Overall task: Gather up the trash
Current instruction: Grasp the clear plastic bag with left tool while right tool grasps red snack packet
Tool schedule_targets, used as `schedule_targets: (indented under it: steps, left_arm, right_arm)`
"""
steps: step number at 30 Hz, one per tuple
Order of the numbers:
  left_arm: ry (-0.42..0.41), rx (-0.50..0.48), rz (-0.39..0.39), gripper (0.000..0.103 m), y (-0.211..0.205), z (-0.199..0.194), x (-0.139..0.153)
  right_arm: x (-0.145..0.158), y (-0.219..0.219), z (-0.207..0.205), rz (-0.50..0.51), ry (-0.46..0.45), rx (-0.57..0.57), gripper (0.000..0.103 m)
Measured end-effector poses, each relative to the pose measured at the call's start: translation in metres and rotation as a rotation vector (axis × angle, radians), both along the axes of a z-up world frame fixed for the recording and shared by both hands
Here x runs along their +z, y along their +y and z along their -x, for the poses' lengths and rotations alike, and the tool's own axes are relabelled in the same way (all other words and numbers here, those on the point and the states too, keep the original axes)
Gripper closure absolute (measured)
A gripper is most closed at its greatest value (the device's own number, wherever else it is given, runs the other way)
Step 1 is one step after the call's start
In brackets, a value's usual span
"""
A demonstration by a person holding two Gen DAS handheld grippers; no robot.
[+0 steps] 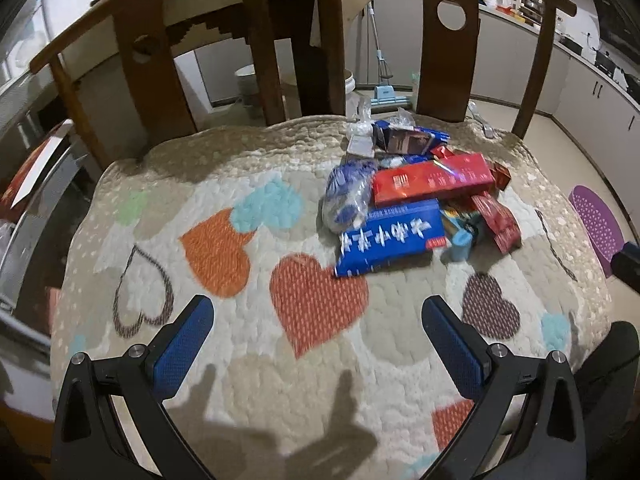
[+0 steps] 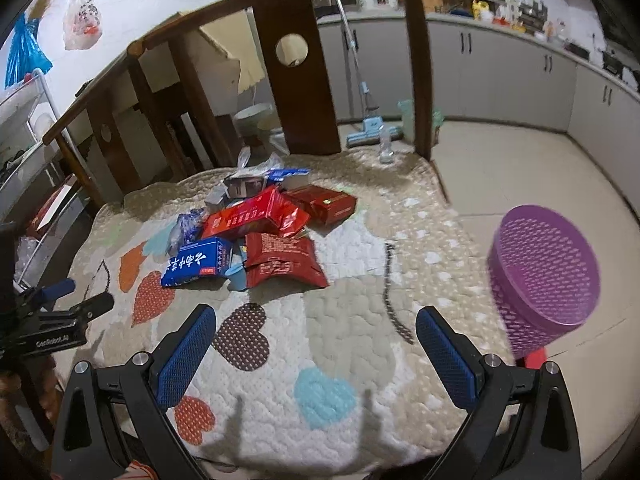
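A pile of trash lies on the heart-patterned quilt [image 1: 248, 360]: a blue box [image 1: 390, 236] with white lettering, a long red box [image 1: 434, 179], red packets [image 1: 498, 216], a crumpled blue-and-clear plastic bag [image 1: 346, 194] and a small blue cup [image 1: 462, 245]. The right wrist view shows the same blue box [image 2: 198, 261], red packets [image 2: 282, 261] and quilt [image 2: 344, 344]. My left gripper [image 1: 318, 312] is open and empty, short of the pile. My right gripper [image 2: 316, 322] is open and empty. A purple mesh basket [image 2: 546, 276] stands to the right, beside the quilt.
Brown wooden chair backs [image 1: 446, 40] stand behind the quilt. A mop [image 2: 370, 130] and buckets [image 2: 252, 118] are on the tiled floor beyond. Grey cabinets [image 2: 520, 76] line the far wall. My left gripper [image 2: 84, 300] shows at the left edge of the right wrist view.
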State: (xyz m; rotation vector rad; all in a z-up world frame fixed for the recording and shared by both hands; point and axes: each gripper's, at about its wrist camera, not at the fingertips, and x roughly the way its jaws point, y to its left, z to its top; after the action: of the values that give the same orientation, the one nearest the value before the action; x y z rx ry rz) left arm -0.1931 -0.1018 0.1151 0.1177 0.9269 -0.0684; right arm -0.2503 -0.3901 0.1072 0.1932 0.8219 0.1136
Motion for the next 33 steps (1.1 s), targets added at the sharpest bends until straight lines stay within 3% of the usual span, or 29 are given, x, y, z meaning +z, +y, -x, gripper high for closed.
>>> schedule_targets:
  steps: [11, 15, 19, 30, 33]
  left_arm:
    - [0.027, -0.001, 0.028, 0.000, 0.013, -0.076, -0.012]
    - [0.065, -0.002, 0.070, 0.000, 0.012, -0.112, -0.027]
    - [0.119, -0.027, 0.120, 0.007, 0.008, -0.140, -0.042]
    - [0.207, -0.095, 0.141, 0.008, -0.014, -0.174, -0.071]
    - [0.218, -0.108, 0.179, 0.032, -0.017, -0.175, -0.069]
  right_arm:
    - [-0.035, 0.013, -0.067, -0.081, 0.088, 0.077, 0.002]
    - [-0.043, 0.024, -0.087, -0.056, 0.084, 0.115, 0.002]
    - [-0.053, 0.030, -0.105, -0.035, 0.085, 0.151, 0.002]
    - [-0.073, 0.045, -0.126, 0.012, 0.056, 0.220, 0.003]
    - [-0.076, 0.046, -0.127, 0.017, 0.041, 0.222, 0.014]
